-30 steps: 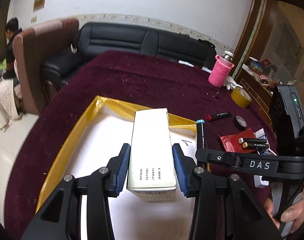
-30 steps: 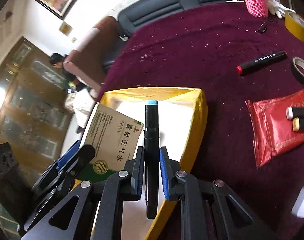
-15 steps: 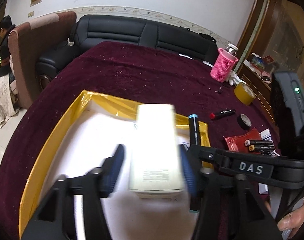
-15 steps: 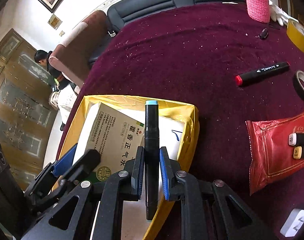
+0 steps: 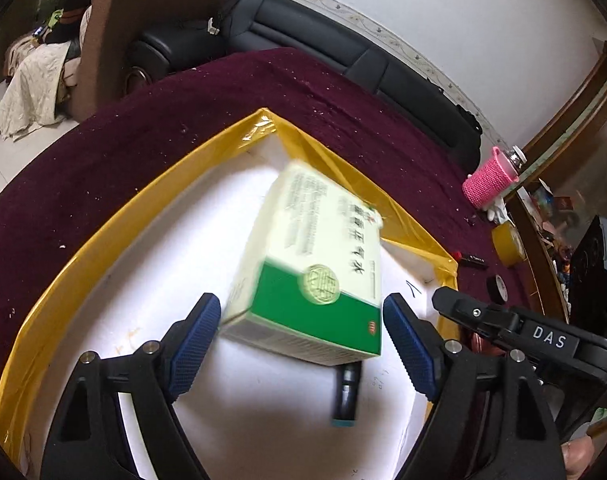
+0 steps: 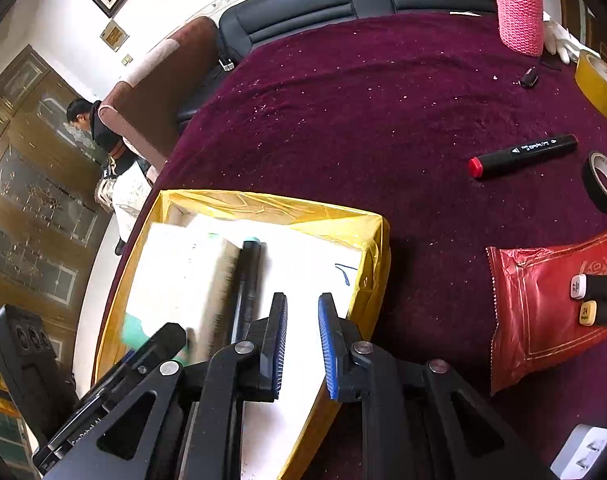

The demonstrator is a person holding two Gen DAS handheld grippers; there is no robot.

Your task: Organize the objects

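Note:
A white and green medicine box (image 5: 315, 268) lies blurred inside the yellow-rimmed white tray (image 5: 151, 196), between the wide-open jaws of my left gripper (image 5: 301, 334), which does not touch it. A black marker with a teal cap (image 5: 345, 394) lies in the tray, partly under the box. In the right wrist view the box (image 6: 179, 276) and the marker (image 6: 247, 280) sit in the tray (image 6: 375, 248), and my right gripper (image 6: 302, 340) is open and empty just right of the marker.
On the maroon tablecloth lie a red-capped black marker (image 6: 521, 154), a black tape roll (image 6: 603, 182), a yellow tape roll (image 6: 599, 84), a red packet (image 6: 543, 312) with two markers on it, and a pink knitted bottle cover (image 6: 517, 8). A sofa stands behind.
My left gripper opened wide and let the box drop into the tray, tilted over. My right gripper opened and released the teal-capped marker, which now lies in the tray beside the box.

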